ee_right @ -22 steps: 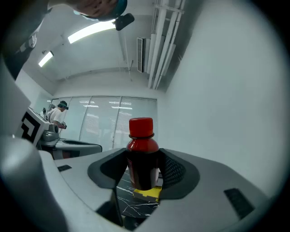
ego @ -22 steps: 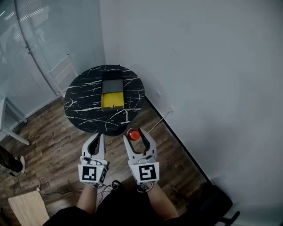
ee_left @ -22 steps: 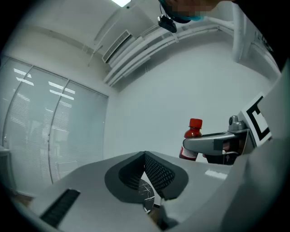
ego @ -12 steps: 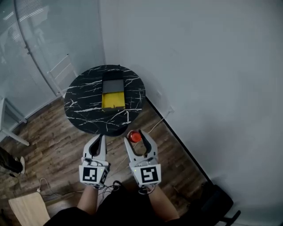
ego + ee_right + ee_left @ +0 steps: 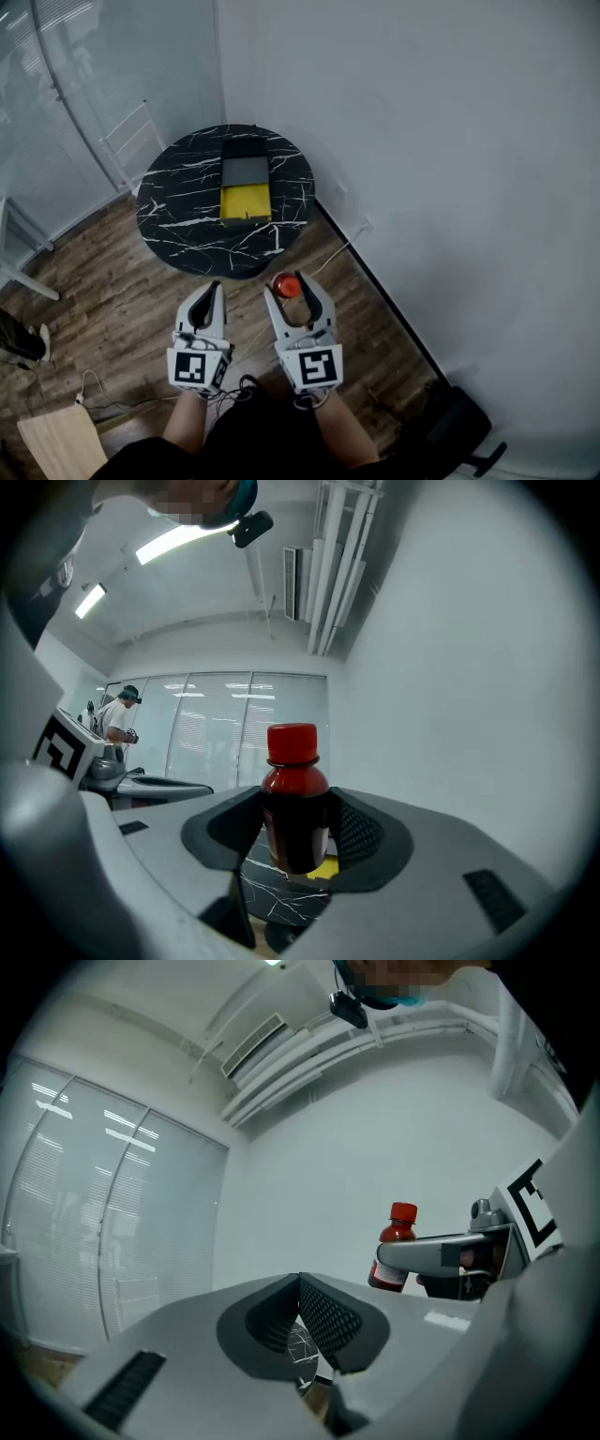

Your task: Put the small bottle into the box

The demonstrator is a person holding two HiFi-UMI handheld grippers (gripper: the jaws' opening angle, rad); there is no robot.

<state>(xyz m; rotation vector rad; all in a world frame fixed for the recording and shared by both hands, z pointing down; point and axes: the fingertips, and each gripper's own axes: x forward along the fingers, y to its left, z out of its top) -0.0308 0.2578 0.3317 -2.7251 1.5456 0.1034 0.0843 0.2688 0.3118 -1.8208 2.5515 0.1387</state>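
A small dark-red bottle [image 5: 295, 808] with a red cap stands upright between the pads of my right gripper [image 5: 295, 834], which is shut on its body. In the head view the right gripper [image 5: 292, 287] holds the bottle [image 5: 286, 284] over the wooden floor, just short of the round black marble table [image 5: 178, 206]. On that table lies the open yellow box [image 5: 246, 201] with its dark grey lid [image 5: 245, 172] behind it. My left gripper [image 5: 215, 289] hangs beside the right one, shut and empty. The left gripper view shows the left gripper [image 5: 302, 1288] and the bottle [image 5: 396, 1251] off to its right.
A white wall runs along the right and a glass partition [image 5: 84, 84] along the left. A white rack [image 5: 131, 141] leans by the glass. Cables [image 5: 103, 398] and a wooden board [image 5: 56, 441] lie on the floor. A person [image 5: 120, 719] stands far off.
The table and box sit slightly higher in the head view. Both grippers keep almost the same place, and the bottle stays in the right one.
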